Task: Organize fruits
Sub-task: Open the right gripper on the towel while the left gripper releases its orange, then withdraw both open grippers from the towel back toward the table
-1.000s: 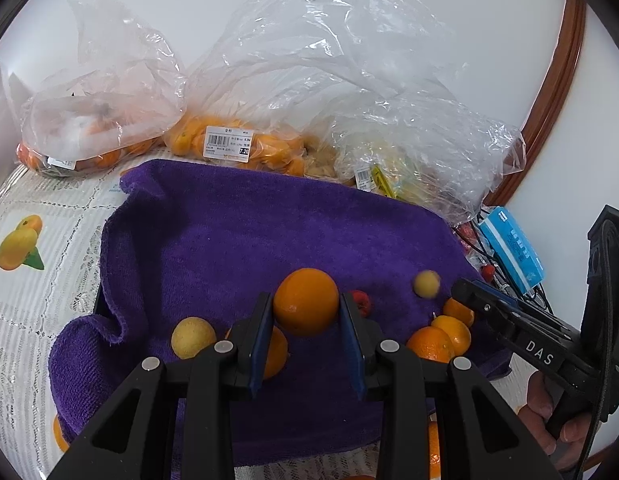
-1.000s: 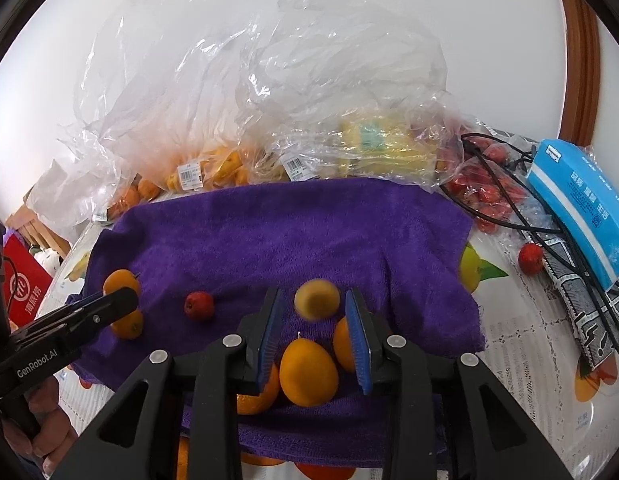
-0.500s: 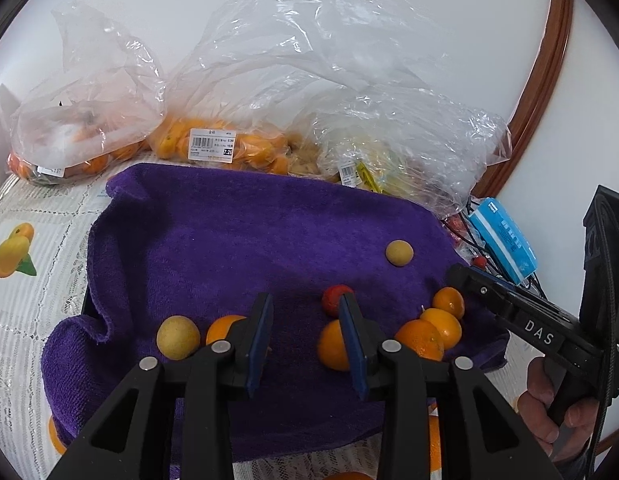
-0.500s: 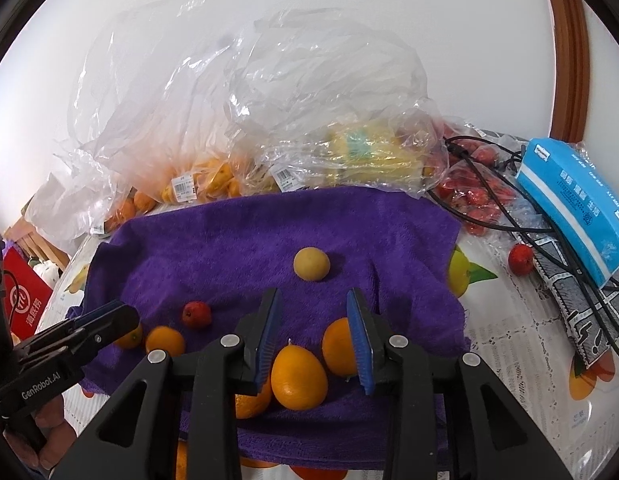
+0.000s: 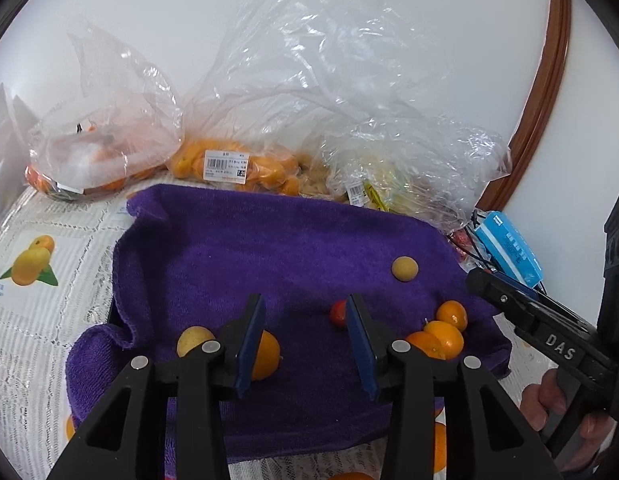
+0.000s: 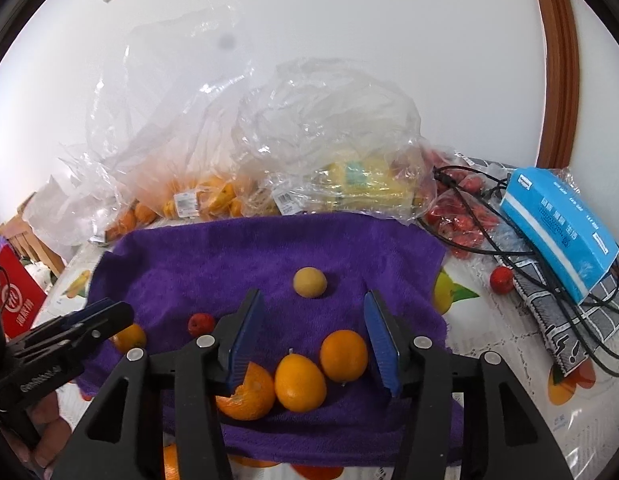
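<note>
Fruit sorting on a purple towel (image 6: 269, 256), both tools empty. Left gripper (image 5: 305, 336), bottom centre of its view, jaws opening, nothing between the pads; an orange (image 5: 265, 354) sits just behind its left pad, a yellow-brown fruit (image 5: 195, 340) beside that. Right gripper (image 6: 315, 338), bottom centre of its view, jaws opening too, not pressing on anything; oranges (image 6: 343, 354) lie low between and under its fingers.

Doing it well, my read: keep like with like. Oranges already cluster at the near edge, so go next for the strays. Approach round fruit from above, centre it between the pads, close gently so it doesn't squirt out or roll on the soft towel.

Count, right view, near to far: three oranges by the right gripper, a fourth at left behind the other tool, one small red fruit (image 6: 201, 324), one yellow-brown ball (image 6: 309, 282) mid-towel. Left view adds the second yellow-brown fruit. Far: several plastic bags (image 6: 329, 140) of fruit, exact number unclear, one blue box (image 6: 561, 232) at right.
</note>
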Tool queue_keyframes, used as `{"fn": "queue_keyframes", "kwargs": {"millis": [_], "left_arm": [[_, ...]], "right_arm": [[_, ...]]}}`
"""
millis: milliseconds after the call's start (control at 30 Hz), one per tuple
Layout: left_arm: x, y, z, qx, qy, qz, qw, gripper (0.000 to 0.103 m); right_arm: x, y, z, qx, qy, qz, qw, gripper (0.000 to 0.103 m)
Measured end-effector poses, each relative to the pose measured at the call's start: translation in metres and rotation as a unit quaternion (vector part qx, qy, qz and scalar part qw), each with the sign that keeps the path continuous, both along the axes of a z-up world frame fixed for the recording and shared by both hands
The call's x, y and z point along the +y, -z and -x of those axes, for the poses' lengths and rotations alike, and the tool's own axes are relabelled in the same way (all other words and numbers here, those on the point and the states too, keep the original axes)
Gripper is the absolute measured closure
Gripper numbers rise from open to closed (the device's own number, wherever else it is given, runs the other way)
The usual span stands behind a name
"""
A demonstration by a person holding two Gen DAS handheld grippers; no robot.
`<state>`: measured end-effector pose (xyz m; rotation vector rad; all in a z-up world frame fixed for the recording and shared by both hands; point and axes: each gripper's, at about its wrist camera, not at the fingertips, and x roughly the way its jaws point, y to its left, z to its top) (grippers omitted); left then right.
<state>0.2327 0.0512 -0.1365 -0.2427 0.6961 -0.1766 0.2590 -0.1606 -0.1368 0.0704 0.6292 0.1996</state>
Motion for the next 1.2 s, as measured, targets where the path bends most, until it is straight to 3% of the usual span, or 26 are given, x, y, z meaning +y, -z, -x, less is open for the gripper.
{"fn": "queue_keyframes", "kwargs": {"millis": [133, 367, 500, 667, 800, 967, 1100, 1200], "left_arm": [[-0.005, -0.005, 0.008, -0.017, 0.001, -0.012, 0.9998, 0.063], [-0.009, -0.012, 0.024, -0.044, -0.003, -0.031, 0.9985, 0.063], [-0.005, -0.019, 0.037, -0.058, -0.004, -0.029, 0.9979, 0.063], [0.000, -0.017, 0.049, -0.050, 0.006, -0.032, 0.9982, 0.063], [0.007, -0.017, 0.063, -0.050, 0.019, -0.034, 0.9980, 0.063], [0.017, -0.011, 0.078, -0.043, 0.018, -0.042, 0.9980, 0.063], [0.023, -0.009, 0.082, -0.036, 0.021, -0.044, 0.9982, 0.063], [0.028, -0.005, 0.082, -0.021, 0.022, -0.042, 0.9986, 0.062]], "right_arm": [[-0.002, -0.008, 0.015, -0.009, 0.008, -0.021, 1.000, 0.051], [-0.007, -0.012, 0.042, 0.008, 0.038, 0.006, 0.999, 0.039], [-0.007, -0.018, 0.064, 0.000, 0.047, 0.040, 0.998, 0.022], [-0.010, -0.022, 0.090, -0.002, 0.065, 0.043, 0.997, 0.013], [-0.009, -0.023, 0.109, -0.021, 0.074, 0.046, 0.996, 0.013], [-0.004, -0.017, 0.117, 0.000, 0.055, 0.023, 0.998, 0.013], [0.006, -0.006, 0.121, 0.022, 0.040, 0.022, 0.999, 0.023], [0.014, 0.003, 0.122, 0.033, 0.029, 0.024, 0.999, 0.024]]}}
